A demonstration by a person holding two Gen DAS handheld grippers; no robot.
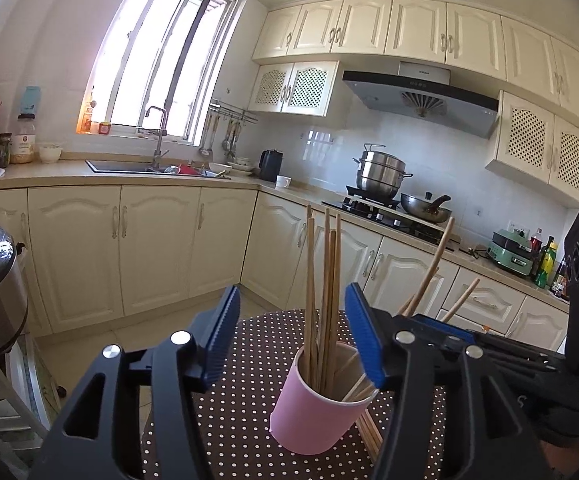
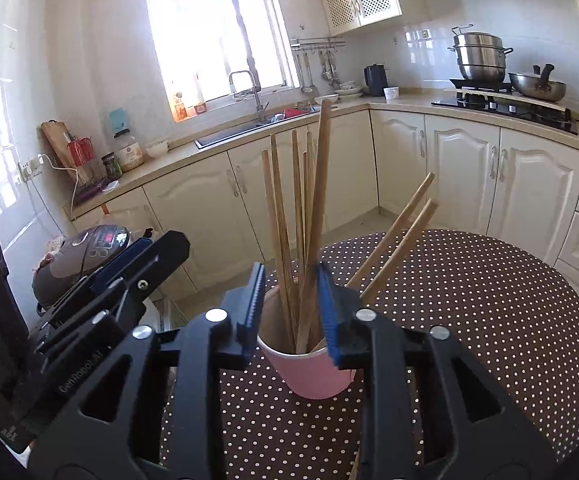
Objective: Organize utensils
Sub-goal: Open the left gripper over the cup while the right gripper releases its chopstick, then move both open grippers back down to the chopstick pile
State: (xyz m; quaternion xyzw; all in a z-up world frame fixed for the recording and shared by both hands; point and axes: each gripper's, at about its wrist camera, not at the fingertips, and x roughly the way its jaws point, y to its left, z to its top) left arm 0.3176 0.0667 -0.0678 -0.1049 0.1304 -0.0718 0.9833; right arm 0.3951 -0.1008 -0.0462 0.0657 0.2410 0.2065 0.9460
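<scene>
Right wrist view looks down on a pink paper cup (image 2: 309,368) standing on a brown polka-dot table (image 2: 489,320), with a sheaf of wooden chopsticks (image 2: 289,232) upright inside it. The right gripper (image 2: 291,316) has its blue pads parted on either side of the cup's mouth and the chopstick bundle; one thicker chopstick (image 2: 316,216) leans against the inner face of the right-hand pad, but the jaws are not pinched on it, so the gripper reads as open. Two more chopsticks (image 2: 401,236) lean outward over the far rim.

From the left wrist, the left gripper (image 1: 293,340) is also spread wide, its pads flanking the cup (image 1: 317,412) without touching it. A few loose chopsticks (image 1: 371,432) lie on the table just beside the cup's base, partly hidden under the right-hand jaw.

The step in hand appears to be dropping a chopstick into the cup, or steadying the bundle. Next, the loose sticks on the table probably need collecting, which calls for a low, flat approach and a narrow pinch, without tipping the light cup.
</scene>
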